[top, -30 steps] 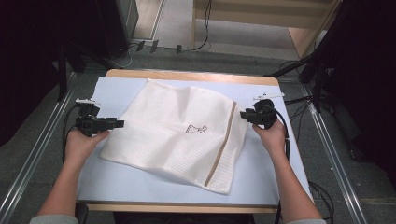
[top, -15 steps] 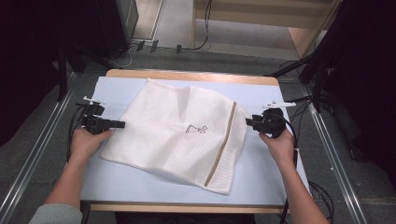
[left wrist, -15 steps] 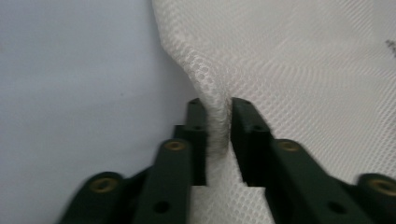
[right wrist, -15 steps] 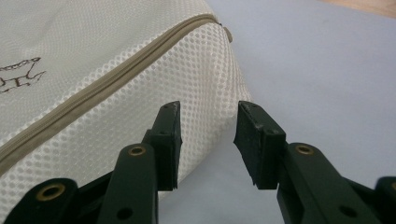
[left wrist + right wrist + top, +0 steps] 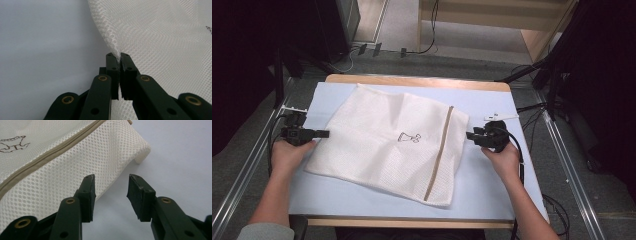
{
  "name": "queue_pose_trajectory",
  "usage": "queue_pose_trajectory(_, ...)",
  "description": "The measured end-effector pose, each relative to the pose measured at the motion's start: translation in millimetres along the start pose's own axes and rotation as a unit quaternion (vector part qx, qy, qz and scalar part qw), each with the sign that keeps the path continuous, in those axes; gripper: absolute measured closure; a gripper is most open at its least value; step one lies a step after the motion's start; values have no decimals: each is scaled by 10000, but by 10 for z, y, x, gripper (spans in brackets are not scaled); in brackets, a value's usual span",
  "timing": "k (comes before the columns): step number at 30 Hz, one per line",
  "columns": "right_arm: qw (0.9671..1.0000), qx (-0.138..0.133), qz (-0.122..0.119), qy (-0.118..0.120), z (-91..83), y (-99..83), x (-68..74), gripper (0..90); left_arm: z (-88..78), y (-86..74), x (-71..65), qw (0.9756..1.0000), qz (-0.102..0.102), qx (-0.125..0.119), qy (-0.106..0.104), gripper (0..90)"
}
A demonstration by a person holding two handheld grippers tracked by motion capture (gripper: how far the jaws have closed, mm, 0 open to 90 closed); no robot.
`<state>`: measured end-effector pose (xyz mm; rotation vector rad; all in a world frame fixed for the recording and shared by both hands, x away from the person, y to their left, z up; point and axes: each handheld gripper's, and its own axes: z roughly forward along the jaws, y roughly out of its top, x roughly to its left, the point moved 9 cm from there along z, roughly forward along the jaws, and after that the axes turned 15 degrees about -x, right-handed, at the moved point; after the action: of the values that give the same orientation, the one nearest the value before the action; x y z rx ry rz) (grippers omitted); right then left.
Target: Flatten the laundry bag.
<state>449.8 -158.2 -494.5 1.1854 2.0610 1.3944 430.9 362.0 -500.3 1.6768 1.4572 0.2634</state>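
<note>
A white mesh laundry bag (image 5: 382,150) with a tan zipper (image 5: 439,150) and a small dark logo (image 5: 408,137) lies flat and slightly askew on the pale blue mat (image 5: 492,190). My left gripper (image 5: 326,133) is at the bag's left edge. In the left gripper view its jaws have just closed, and the left gripper (image 5: 117,56) pinches a fold of the mesh bag (image 5: 162,37). My right gripper (image 5: 469,135) is at the bag's right edge. Its jaws have just been opening, and the right gripper (image 5: 111,180) stands open beside the mesh bag (image 5: 62,165) with its pads off the fabric.
The mat covers a wooden table (image 5: 412,80) whose rim shows at the back and front. Metal rails (image 5: 562,150) run along both sides. Cables (image 5: 362,50) lie on the floor behind, and a wooden unit (image 5: 537,40) stands at the back right.
Both hands have drawn a little toward the near side of the table. The left gripper's jaws have closed on the bag's left edge. The bag has shifted slightly.
</note>
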Motion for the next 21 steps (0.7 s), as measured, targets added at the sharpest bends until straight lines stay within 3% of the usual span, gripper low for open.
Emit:
queue_pose_trajectory(6, 10000, 48, 39, 19, 224, -37, 46, 522, -20, 0, 46, 9999, -8, -29, 110, 878)
queue_pose_trajectory(11, 9995, 132, 279, 91, 384, -105, 45, 518, -23, -10, 45, 9999, -8, -30, 110, 878)
queue_pose_trajectory(14, 9984, 225, 462, 219, 441, -151, 74, 623, -30, -21, 50, 9999, -10, -18, 116, 878)
queue_pose_trajectory(15, 9981, 280, 491, 239, 449, -165, 88, 709, -33, -22, 52, 9999, -13, -21, 106, 877)
queue_pose_trajectory(17, 9984, 340, 392, 242, 458, -181, 103, 813, -42, -22, 54, 9999, -23, -30, 99, 877)
queue_pose_trajectory(21, 9979, 435, 342, 335, 456, -201, 145, 882, -59, -23, 78, 9999, -48, -42, 114, 877)
